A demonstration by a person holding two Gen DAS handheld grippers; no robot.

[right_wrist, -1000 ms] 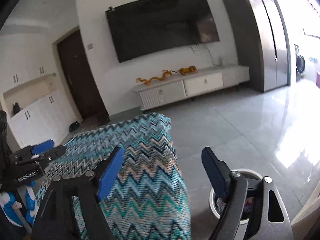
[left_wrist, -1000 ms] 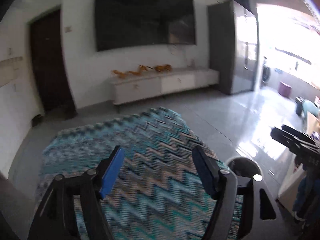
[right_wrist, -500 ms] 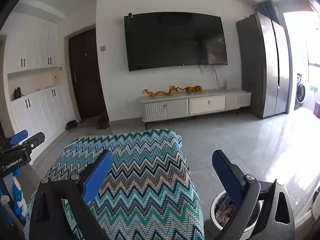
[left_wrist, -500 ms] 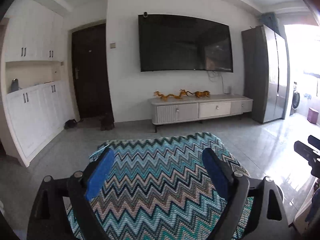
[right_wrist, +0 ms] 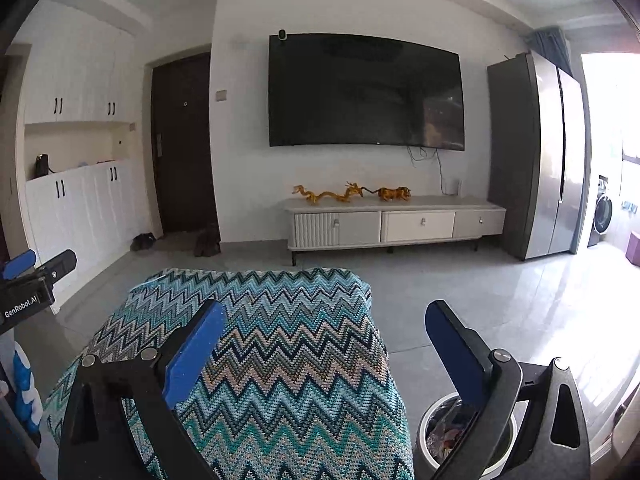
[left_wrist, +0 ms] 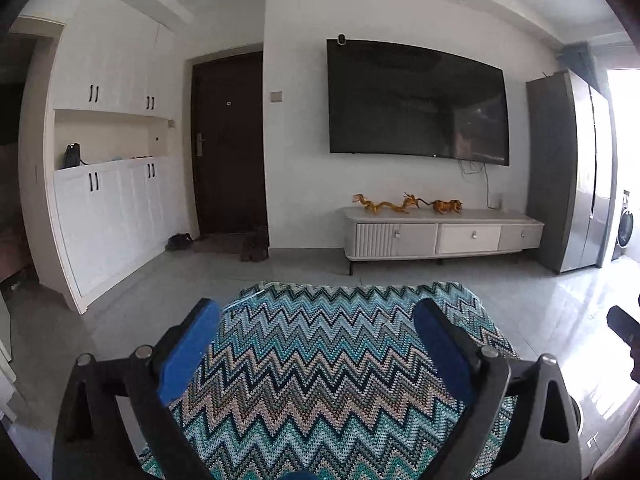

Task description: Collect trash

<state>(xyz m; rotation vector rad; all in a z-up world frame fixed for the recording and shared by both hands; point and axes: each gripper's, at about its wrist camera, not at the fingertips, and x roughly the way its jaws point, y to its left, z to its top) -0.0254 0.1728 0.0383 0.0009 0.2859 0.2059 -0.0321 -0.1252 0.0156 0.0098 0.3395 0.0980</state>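
Both views have swung up and levelled since a second ago: then I saw mostly the zigzag cover and a tilted wall, now the whole far wall sits square in front of me.

From largest to smallest, I see the wall-mounted television (left_wrist: 416,100) filling the middle of that wall, with the tall grey refrigerator (right_wrist: 536,156) to its right and the white built-in cupboards (left_wrist: 108,184) and dark door (left_wrist: 230,144) to its left. Below the television runs the low white media console (right_wrist: 396,222), carrying golden dragon figurines (right_wrist: 352,193).

Close under me is the table draped in a blue zigzag cloth (left_wrist: 320,368); its top is bare where I can see it.

On the floor just right of the table stands the white trash bin (right_wrist: 430,428), with crumpled wrappers inside it, partly hidden behind my right finger.

My left gripper (left_wrist: 316,344) is opening, nothing between its blue pads (left_wrist: 188,352). My right gripper (right_wrist: 322,340) is spread wide and holds nothing.
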